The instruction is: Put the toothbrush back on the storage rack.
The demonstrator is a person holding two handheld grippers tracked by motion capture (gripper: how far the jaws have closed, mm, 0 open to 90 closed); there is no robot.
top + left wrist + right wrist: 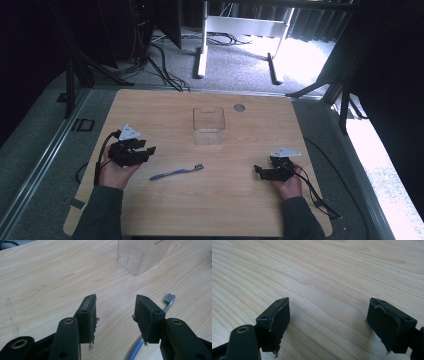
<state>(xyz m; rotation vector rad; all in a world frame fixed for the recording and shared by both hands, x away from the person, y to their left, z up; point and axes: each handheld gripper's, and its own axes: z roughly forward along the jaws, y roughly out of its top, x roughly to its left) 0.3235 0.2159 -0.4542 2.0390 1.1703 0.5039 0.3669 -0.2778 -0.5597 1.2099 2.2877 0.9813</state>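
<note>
A blue toothbrush (176, 173) lies flat on the wooden table (240, 210), its bristle head pointing right. A clear square plastic container (208, 126) stands upright behind it. My left gripper (150, 150) hovers just left of the brush's handle end, jaws open. In the left gripper view nothing sits between its fingertips (116, 300); the toothbrush (170, 298) runs under the right-hand jaw and the container (140, 255) stands ahead. My right gripper (257, 170) rests open at the table's right, apart from the brush. Its fingertips (329, 302) frame bare wood.
A small round grommet (239, 107) sits near the table's far edge, right of the container. Cables trail from both grippers over the near table corners. Beyond the far edge are floor cables (165, 70) and a white stand's legs (200, 62).
</note>
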